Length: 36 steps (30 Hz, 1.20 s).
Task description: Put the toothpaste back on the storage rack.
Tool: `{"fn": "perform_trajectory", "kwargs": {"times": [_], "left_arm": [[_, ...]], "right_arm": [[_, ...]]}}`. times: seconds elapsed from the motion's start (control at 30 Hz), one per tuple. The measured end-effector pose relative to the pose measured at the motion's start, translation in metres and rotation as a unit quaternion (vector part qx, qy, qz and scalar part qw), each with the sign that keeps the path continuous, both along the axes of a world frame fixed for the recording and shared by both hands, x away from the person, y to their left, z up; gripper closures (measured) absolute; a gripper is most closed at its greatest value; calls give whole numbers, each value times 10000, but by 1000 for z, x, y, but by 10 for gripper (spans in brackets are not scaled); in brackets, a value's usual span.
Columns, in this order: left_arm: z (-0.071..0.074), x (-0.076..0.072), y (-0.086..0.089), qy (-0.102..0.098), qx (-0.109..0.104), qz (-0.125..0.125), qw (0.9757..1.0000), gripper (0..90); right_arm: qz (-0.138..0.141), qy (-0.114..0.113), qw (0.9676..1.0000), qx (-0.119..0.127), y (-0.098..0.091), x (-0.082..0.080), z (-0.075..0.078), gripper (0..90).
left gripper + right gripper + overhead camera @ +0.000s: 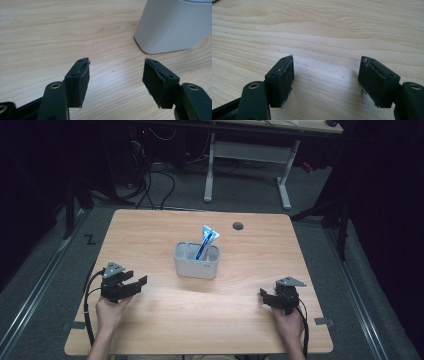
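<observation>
Both the left gripper (116, 65) and right gripper (325, 63) gape wide, seemingly holding nothing.

The high view is dim overall: the bench (150, 235) is the one lit area, evenly pale across its top, while the floor and the upper left and right of the frame sink into near black. Light seems to fall from above, since the white holder (196, 261) casts a soft shadow just below itself, toward the lower edge. That picture is soft and slightly grainy, with fine detail lost. Both gripper views are much brighter, with the wood grain sharp in the middle. A mild sheen whitens the wood between the left tongs (116, 72). Short soft shadows lie beside the right tongs (327, 75) pads.
</observation>
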<state>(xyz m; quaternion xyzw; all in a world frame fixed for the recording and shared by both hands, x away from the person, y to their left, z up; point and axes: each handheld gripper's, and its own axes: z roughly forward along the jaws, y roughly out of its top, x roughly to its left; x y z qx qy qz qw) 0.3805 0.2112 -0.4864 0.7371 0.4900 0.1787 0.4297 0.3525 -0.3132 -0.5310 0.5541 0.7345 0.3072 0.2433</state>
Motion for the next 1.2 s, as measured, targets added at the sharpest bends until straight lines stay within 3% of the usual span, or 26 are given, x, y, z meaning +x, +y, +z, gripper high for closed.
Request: {"fn": "perform_trajectory", "kwargs": {"times": [0.33,0.5,0.8,1.2], "left_arm": [[-12,1,-4,153,147,-34,9998,387],[-17,1,-6,135,125,7,9998,387],[-25,4,-10,144,353,69,9992,387],[-37,7,-15,205,473,187,9985,387]], "right_arm": [[-7,6,10000,8,0,0,0,288],[-3,3,10000,2,0,0,0,288],[-5,2,10000,6,0,0,0,288],[-5,2,10000,6,0,0,0,288]]}}
